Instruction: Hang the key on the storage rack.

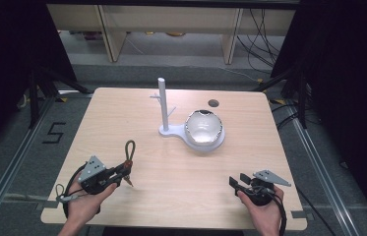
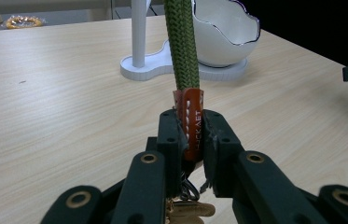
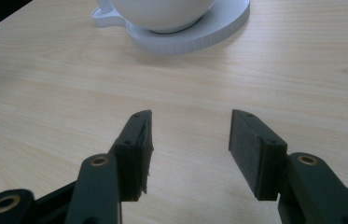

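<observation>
My left gripper [image 1: 123, 170] is near the table's front left, shut on a key strap's orange leather tab [image 2: 191, 113]. The strap's green rope loop [image 1: 130, 149] rises from the jaws toward the table's middle, and in the left gripper view the rope [image 2: 181, 46] stands straight up with brass keys [image 2: 185, 210] hanging below. My right gripper [image 1: 238, 181] rests at the front right, and in its own view the gripper [image 3: 190, 135] stands open with nothing between the jaws. A white peg stand [image 1: 163, 103] and a white bowl [image 1: 203, 126] share one white base at mid-table.
The wooden table [image 1: 122, 108] has a round hole [image 1: 213, 103] at the back right. Behind it are shelf legs and cables on the floor. A floor mark "5" [image 1: 54, 132] lies to the left. Bare tabletop lies between the two grippers.
</observation>
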The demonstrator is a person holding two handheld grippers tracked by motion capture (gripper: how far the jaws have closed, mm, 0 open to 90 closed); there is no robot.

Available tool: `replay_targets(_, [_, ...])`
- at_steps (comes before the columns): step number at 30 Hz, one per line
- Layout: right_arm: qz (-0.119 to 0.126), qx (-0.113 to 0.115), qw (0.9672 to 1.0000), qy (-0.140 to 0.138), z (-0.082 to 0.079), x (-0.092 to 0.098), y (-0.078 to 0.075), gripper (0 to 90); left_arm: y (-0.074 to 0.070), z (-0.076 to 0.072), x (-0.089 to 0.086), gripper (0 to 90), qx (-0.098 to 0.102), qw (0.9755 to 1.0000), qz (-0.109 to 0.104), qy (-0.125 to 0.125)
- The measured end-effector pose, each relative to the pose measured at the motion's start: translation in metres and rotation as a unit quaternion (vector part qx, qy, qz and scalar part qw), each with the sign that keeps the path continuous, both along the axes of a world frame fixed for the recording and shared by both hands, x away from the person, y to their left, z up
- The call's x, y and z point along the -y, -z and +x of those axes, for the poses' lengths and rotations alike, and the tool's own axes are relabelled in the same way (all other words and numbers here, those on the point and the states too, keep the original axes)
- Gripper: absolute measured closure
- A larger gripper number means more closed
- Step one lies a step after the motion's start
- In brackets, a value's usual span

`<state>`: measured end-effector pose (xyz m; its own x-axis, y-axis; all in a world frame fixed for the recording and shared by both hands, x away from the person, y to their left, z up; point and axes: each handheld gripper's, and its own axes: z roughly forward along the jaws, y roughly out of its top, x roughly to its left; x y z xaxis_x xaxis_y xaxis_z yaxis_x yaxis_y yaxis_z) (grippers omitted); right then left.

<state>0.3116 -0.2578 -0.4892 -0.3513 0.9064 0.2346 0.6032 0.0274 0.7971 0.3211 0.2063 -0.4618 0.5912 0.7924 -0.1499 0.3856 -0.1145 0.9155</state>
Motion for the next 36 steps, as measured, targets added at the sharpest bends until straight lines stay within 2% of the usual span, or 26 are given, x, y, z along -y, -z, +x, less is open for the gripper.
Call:
replay_targets(10, [0.009,0.01,0.9999,-0.002,0.001,-0.001,0.002,50.2,-0.002,0.004,0.002,77.9,0.008,0.9999,0.007,0.0])
replay_targets(11, [0.003,0.013,0.9999,-0.001,0.002,-0.001,0.003,50.2,-0.003,0.004,0.002,77.9,0.01,0.9999,0.006,-0.001])
replay_targets(18, [0.006,0.01,0.9999,-0.005,0.002,-0.002,0.003,50.2,-0.007,0.009,0.004,77.9,0.014,0.9998,0.011,-0.002])
replay_targets(20, [0.0,0.011,0.9999,-0.002,0.002,-0.002,0.003,50.2,-0.007,0.01,0.004,77.9,0.015,0.9998,0.009,-0.001])
replay_targets(21, [0.01,0.0,0.9999,0.007,0.001,-0.004,0.002,50.1,-0.008,0.011,0.005,77.8,0.015,0.9998,0.01,0.001])
replay_targets(22, [0.011,-0.002,0.9999,0.008,0.0,-0.005,0.002,50.1,-0.008,0.011,0.005,77.9,0.015,0.9998,0.008,0.0])
replay_targets(23, [0.01,0.0,0.9999,0.008,0.0,-0.005,0.002,50.1,-0.008,0.013,0.006,77.9,0.019,0.9998,0.006,0.002])
replay_targets(24, [-0.002,0.014,0.9999,-0.002,0.002,-0.002,0.003,50.1,-0.009,0.014,0.006,77.9,0.02,0.9998,0.004,0.004])
replay_targets(29, [0.006,0.01,0.9999,-0.007,0.002,-0.002,0.002,50.0,-0.011,0.02,0.009,77.9,0.025,0.9996,0.009,0.005])
replay_targets(30, [0.019,-0.006,0.9998,0.007,-0.001,-0.005,0.001,50.0,-0.012,0.021,0.009,77.9,0.026,0.9996,0.009,0.003])
replay_targets(32, [0.018,-0.004,0.9998,0.003,0.0,-0.005,0.001,49.9,-0.013,0.022,0.009,77.9,0.026,0.9996,0.009,0.001])
replay_targets(33, [0.004,0.003,1.0,-0.003,0.001,-0.003,0.001,49.9,-0.013,0.024,0.01,77.9,0.027,0.9996,0.007,-0.001])
replay_targets(36, [0.001,0.009,1.0,-0.005,0.001,-0.003,0.001,49.9,-0.014,0.026,0.011,77.9,0.026,0.9996,0.01,0.0])
